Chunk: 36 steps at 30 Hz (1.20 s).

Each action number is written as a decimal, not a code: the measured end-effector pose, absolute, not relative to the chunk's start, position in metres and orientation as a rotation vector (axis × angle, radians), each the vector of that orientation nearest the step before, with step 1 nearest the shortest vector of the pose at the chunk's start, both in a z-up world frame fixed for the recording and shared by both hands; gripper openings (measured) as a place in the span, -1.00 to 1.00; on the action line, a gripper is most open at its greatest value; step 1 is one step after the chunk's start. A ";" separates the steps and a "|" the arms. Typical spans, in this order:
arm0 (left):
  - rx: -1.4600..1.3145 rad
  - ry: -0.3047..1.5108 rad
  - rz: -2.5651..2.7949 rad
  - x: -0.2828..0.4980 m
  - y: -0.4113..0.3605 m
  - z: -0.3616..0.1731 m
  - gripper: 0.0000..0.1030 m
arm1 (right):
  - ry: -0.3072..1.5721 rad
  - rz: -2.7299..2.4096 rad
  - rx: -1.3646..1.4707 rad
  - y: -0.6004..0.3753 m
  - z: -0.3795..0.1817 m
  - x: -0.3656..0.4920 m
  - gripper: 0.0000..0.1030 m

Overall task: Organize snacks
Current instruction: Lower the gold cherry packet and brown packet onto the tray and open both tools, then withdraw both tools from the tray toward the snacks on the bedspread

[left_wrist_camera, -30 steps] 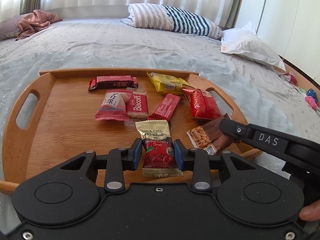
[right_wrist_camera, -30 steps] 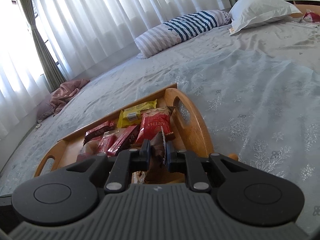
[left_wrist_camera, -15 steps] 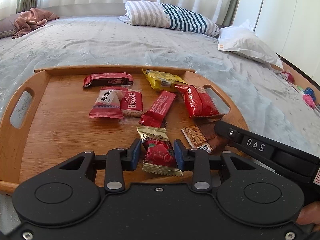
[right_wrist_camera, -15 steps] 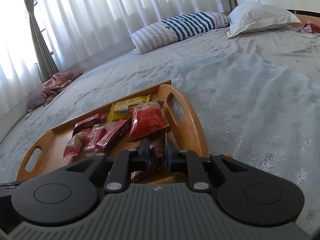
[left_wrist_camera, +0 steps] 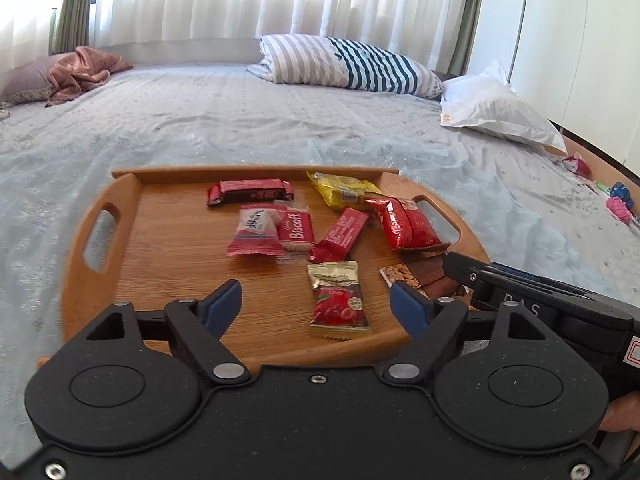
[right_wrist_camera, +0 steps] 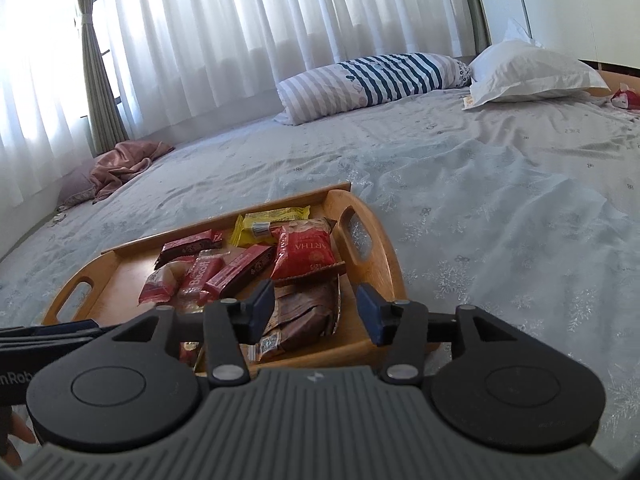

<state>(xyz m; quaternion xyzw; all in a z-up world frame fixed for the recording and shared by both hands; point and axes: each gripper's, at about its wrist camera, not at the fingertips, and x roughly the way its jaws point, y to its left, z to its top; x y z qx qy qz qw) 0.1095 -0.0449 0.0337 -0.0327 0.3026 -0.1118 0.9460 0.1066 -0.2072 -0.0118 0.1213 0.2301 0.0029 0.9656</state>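
A wooden tray (left_wrist_camera: 180,240) lies on the bed and holds several snack packs. My left gripper (left_wrist_camera: 316,304) is open over the tray's near edge; the cherry drop candy pack (left_wrist_camera: 338,300) lies flat on the tray between its fingers. My right gripper (right_wrist_camera: 320,308) is open at the tray's (right_wrist_camera: 384,264) right end; the brown nut pack (right_wrist_camera: 304,316) lies on the tray between its fingers and shows in the left wrist view (left_wrist_camera: 416,274). Further back lie a red Biscoff pack (left_wrist_camera: 295,232), a red bag (left_wrist_camera: 408,226), a yellow pack (left_wrist_camera: 344,194) and a dark red bar (left_wrist_camera: 250,191).
The tray sits on a pale blue bedspread (left_wrist_camera: 200,120). A striped pillow (left_wrist_camera: 348,62) and a white pillow (left_wrist_camera: 496,108) lie at the far side, a pink cloth (left_wrist_camera: 80,72) at the far left. Small toys (left_wrist_camera: 618,204) lie at the right edge.
Both grippers have opened and pulled back. The cherry candy pack and the brown nut pack, held before, now lie on the tray.
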 end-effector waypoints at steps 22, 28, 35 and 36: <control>-0.087 0.681 -0.221 0.036 0.009 0.031 0.72 | 0.393 0.144 0.111 -0.173 -0.020 0.040 0.90; -0.110 0.720 -0.273 0.024 0.004 0.024 0.46 | 0.400 0.139 0.110 -0.177 -0.021 0.036 0.93; -0.107 0.754 -0.292 0.025 -0.006 0.012 0.12 | 0.401 0.160 0.109 -0.174 -0.022 0.036 0.93; -0.100 0.757 -0.281 0.026 -0.007 0.011 0.01 | 0.402 0.168 0.111 -0.173 -0.022 0.037 0.93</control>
